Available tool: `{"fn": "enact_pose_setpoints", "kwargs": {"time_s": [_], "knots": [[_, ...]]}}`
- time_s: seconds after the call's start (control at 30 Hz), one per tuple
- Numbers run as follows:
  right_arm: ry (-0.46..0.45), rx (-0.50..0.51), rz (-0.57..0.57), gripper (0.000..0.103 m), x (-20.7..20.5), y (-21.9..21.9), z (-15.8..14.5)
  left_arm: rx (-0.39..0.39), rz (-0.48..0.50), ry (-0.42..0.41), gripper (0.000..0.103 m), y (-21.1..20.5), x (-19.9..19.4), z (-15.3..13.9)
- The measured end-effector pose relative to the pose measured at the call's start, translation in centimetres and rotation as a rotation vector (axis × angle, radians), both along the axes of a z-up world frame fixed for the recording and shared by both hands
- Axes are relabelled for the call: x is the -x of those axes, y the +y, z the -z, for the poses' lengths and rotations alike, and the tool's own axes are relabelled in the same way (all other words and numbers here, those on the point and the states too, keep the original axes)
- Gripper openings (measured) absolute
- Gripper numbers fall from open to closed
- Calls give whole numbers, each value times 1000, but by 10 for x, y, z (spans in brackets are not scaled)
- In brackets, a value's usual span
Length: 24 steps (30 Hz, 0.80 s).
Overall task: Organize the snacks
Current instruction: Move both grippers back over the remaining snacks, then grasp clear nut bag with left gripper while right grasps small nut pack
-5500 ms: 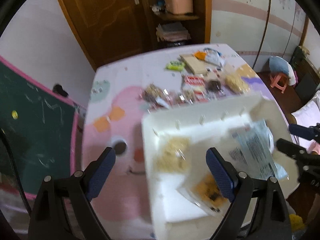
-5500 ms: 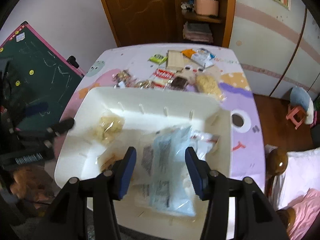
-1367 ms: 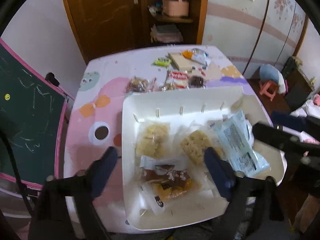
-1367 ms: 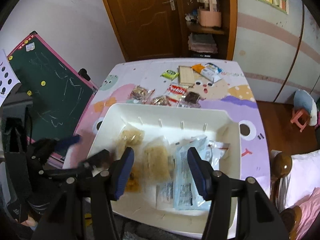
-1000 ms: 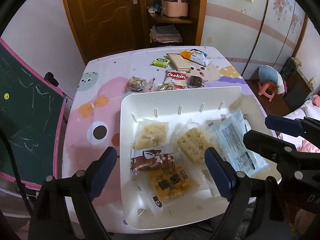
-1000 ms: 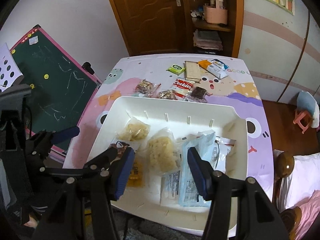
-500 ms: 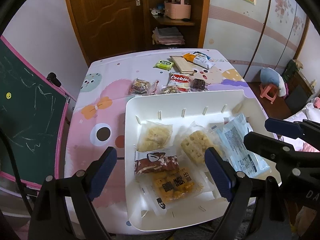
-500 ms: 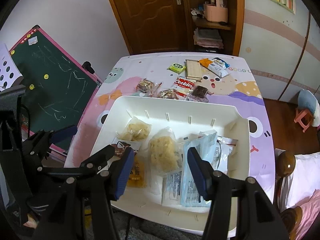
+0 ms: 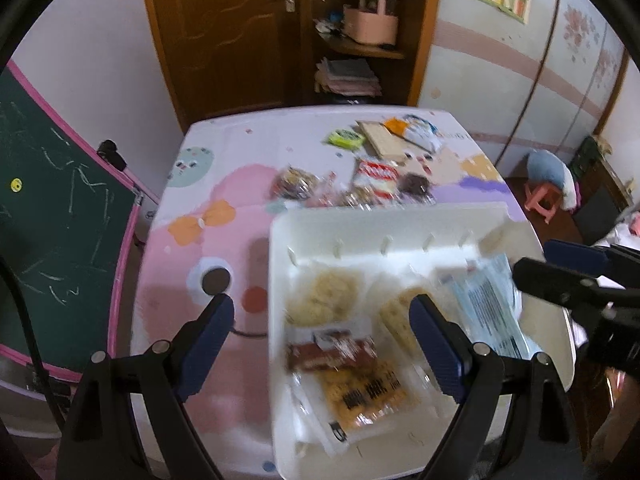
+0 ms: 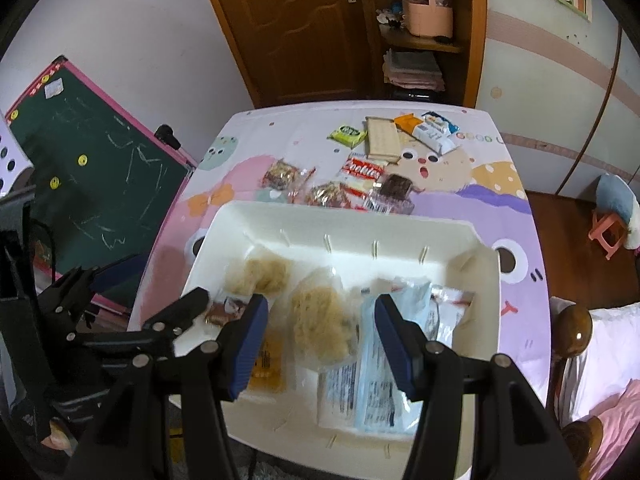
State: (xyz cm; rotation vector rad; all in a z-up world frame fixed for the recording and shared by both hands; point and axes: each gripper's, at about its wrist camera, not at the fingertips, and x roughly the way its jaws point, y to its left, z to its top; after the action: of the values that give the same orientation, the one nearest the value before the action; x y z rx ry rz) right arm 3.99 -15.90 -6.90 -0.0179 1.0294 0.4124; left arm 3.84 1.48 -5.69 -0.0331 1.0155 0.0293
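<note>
**Snacks half sorted, both grippers empty above the bin**

Snacks are the job, and they lie in two groups: several packets already inside the white bin (image 10: 256, 220), and a loose cluster on the cartoon tablecloth (image 10: 500, 200) just beyond the bin's far wall.

The right gripper (image 10: 318, 344) hangs over the near half of the bin, its blue fingers (image 10: 394, 344) spread wide and holding nothing; below them lie a pale rice-cracker packet (image 10: 320, 328) and a light-blue packet (image 10: 380, 376). The left gripper (image 9: 320, 344) hovers over the bin's left rim, fingers likewise apart and empty, above a brown packet (image 9: 332, 354) and an orange packet (image 9: 360, 392). A second pale cracker packet (image 9: 322, 298) rests nearer the bin's far wall.

Beyond that wall wait a red cookies packet (image 10: 362, 174), a dark chocolate-coloured packet (image 10: 394, 188) and two clear wrapped sweets (image 10: 282, 174). Farther from the bin sit a green packet (image 10: 347, 134), a beige cracker sleeve (image 10: 382, 140) and a blue-and-white pouch (image 10: 434, 132).

The likely next step is fetching one of the waiting packets. Doing it well probably means reaching over the far wall without clipping it, closing on a single wrapper at its crimped edge instead of the crushable middle, and setting it in bare floor near the ribbed far wall. The left view is blurred, so fine detail there is uncertain.
</note>
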Motion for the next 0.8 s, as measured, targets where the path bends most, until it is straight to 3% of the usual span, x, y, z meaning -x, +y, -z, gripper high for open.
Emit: {"fn": "enact_pose_setpoints", "kwargs": {"time_s": [0.27,0.47,0.63,0.8], "knots": [[-41,-21,16,56,-56,2,-34,-48,-29,-75,89,33,-44,-41],[-40,4,29,57,-110,15,-47,-108,4,-115,89,40,-89,-68],[22,23,12,57,-154,33,-27,-119,32,-111,89,43,-135,-69],[154,54,-15,63,-190,54,20,-91,40,-39,89,51,-183,-35]]}}
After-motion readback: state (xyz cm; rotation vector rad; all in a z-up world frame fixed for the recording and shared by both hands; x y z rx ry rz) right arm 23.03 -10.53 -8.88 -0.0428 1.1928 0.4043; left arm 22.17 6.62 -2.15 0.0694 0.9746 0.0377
